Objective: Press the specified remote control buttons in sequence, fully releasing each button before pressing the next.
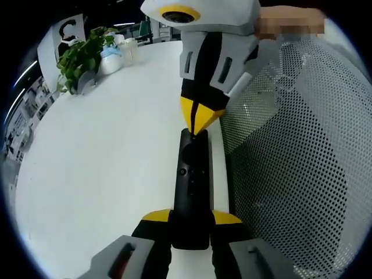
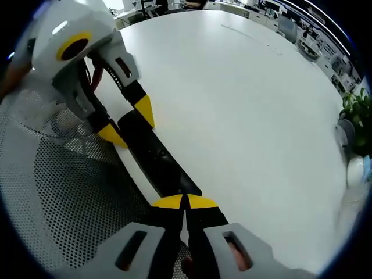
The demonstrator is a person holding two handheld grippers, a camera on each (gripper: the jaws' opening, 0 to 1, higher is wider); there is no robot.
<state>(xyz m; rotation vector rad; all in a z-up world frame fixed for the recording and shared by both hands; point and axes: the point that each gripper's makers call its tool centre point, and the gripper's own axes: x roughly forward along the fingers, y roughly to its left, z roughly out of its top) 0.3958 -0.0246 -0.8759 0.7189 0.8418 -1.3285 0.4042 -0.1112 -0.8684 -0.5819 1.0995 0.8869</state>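
Right now I have the remote control (image 1: 192, 192) pinned by its near end between the left gripper (image 1: 192, 220) fingers, which are clamped on either side of its body, and it runs away from me along the edge of the white tabletop (image 1: 104, 163), just beside the perforated mesh chair back (image 1: 302, 174). The right gripper (image 2: 185, 202) has its yellow fingertips drawn together into a single point, resting at the far end of the remote; in the left gripper view that point (image 1: 199, 119) sits right at the top edge of the casing, though I cannot tell whether it is bearing down on a button or only touching the plastic. My worry is the tip itself — it is a blunt wedge and, as I judge it, could slide off the end of the casing or land between buttons, so a press might not register or might catch the wrong key. A push that is too firm could also tip the remote in the left grip or nudge it toward the table edge, where it would drop beside the chair. The remote is slim, long and matte black, with a small round button and a couple of tiny marks visible midway along its face; the rest of its keys are too dark to read. A potted plant (image 1: 81, 58) stands well apart at the far side.
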